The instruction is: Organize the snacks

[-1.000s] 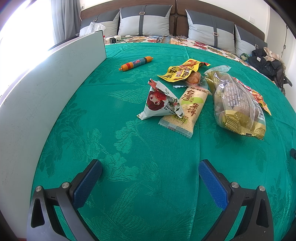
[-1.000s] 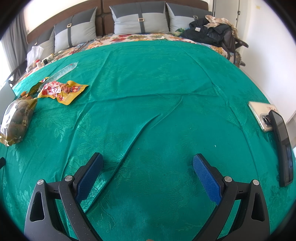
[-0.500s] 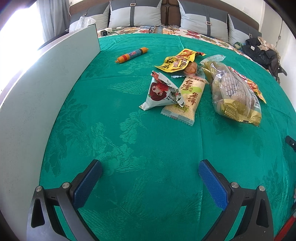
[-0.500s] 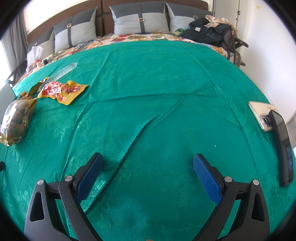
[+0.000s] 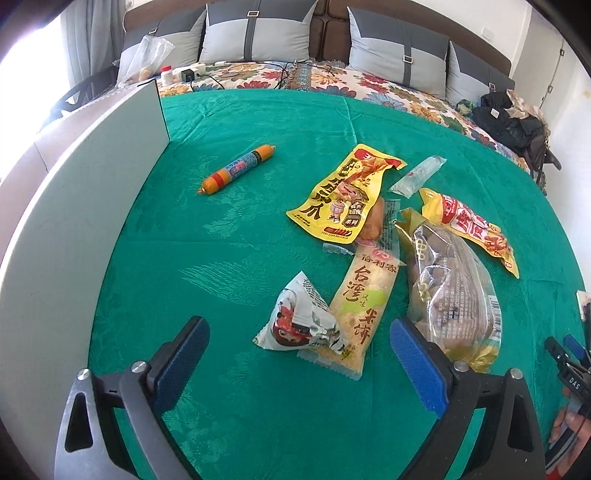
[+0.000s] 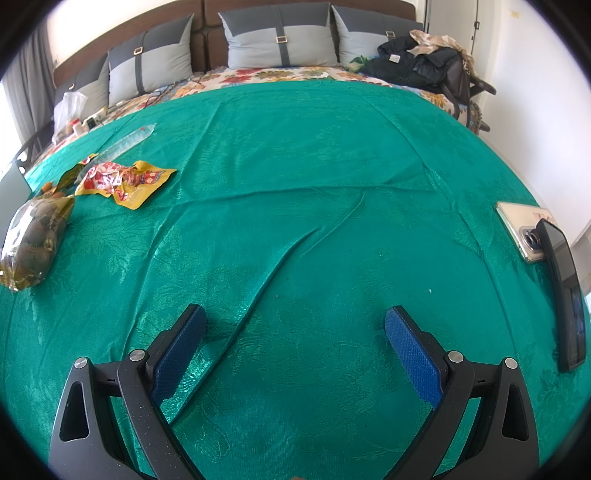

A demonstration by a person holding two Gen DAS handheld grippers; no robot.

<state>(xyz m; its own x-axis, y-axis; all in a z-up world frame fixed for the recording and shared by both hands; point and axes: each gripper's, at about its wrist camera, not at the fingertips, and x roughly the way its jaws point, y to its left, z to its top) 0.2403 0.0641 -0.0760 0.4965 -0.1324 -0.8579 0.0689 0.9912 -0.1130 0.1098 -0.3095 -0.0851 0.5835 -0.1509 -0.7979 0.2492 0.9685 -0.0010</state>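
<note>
Far left on the green bed: a sausage, firm, round, likely to roll, best pinched mid-length. Nearer, between the closing left fingers but not yet touched: a small white packet, light, crinkly, slippery, best nipped at its puffy middle. Beside it, a rice-cake bar, probably brittle. Right gripper spread wide over bare cloth, holding nothing.

Bedspread: green, woven floral pattern. Sausage, upper centre-left: orange with a blue band. Pillows, top: grey, darker grey stripe.
</note>
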